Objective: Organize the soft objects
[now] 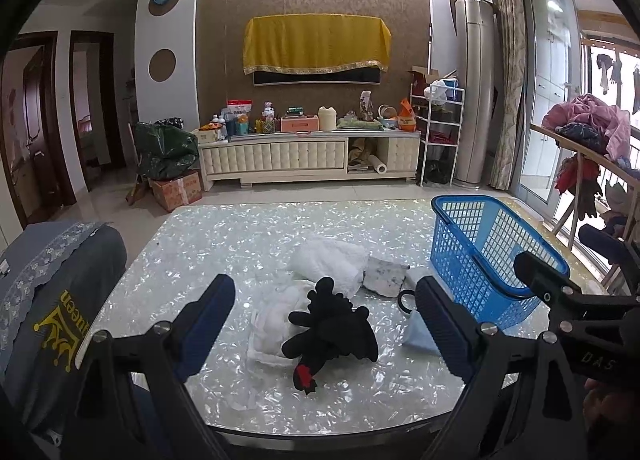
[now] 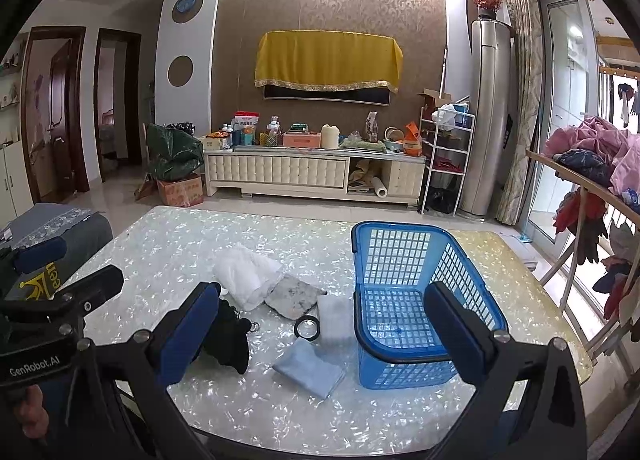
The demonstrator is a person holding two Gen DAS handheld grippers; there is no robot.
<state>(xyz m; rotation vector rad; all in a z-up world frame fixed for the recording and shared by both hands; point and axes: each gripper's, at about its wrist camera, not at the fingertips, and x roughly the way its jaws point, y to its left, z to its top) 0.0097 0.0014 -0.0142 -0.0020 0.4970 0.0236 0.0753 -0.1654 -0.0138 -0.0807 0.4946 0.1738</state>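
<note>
A black plush toy (image 1: 332, 328) with a red patch at its near end lay sprawled near the middle of the table, resting partly on a crumpled white cloth (image 1: 276, 324). Just beyond it sat a fluffy white bundle (image 1: 332, 260), with a flat grey speckled pad (image 1: 384, 278) touching its right side and a folded pale blue cloth (image 2: 310, 368) nearer. To the right stood an upright blue plastic basket (image 2: 404, 300), empty inside.

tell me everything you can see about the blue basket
The blue basket is a rectangular plastic lattice bin with a solid rim and a dark handle folded down along it. It stands upright and empty on the pearly table, right of the pile of soft things. Nothing touches it; a white folded cloth lies just beside its left wall.
</note>
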